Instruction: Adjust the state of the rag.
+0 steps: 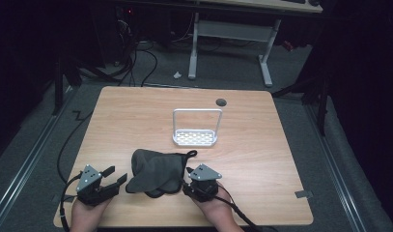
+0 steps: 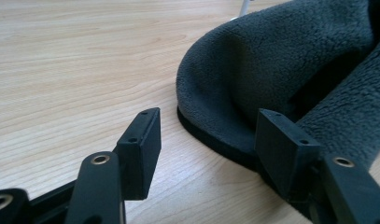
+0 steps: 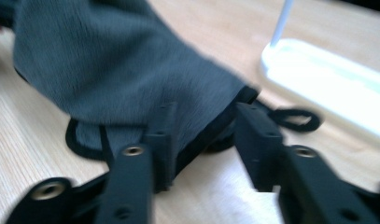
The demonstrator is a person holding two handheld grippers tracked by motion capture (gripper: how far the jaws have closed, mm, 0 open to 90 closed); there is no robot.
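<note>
The wooden tabletop carries everything here, with a dark round grommet hole near its far edge. Past the middle of it stands a white wire rack, a perforated base with an upright hoop-shaped handle; in the right gripper view its base lies beyond the cloth, close to it but apart.

Nearer the person lies a dark grey fleece oven mitt, crumpled, with black edge binding and a small black hanging loop at the corner that points toward the rack. It rests on the tabletop between the two claws, in front of the rack.

The right claw is at the mitt's right edge. In the right gripper view its jaws stand apart, and the bound hem of the mitt lies in the gap, draped over one jaw; the picture is blurred, and no pinch on the cloth shows. The loop lies flat just past the other jaw.

The left claw sits just left of the mitt with its jaws spread wide. In the left gripper view one jaw is over bare wood and the other is against the mitt's rounded edge, with nothing clamped.
</note>
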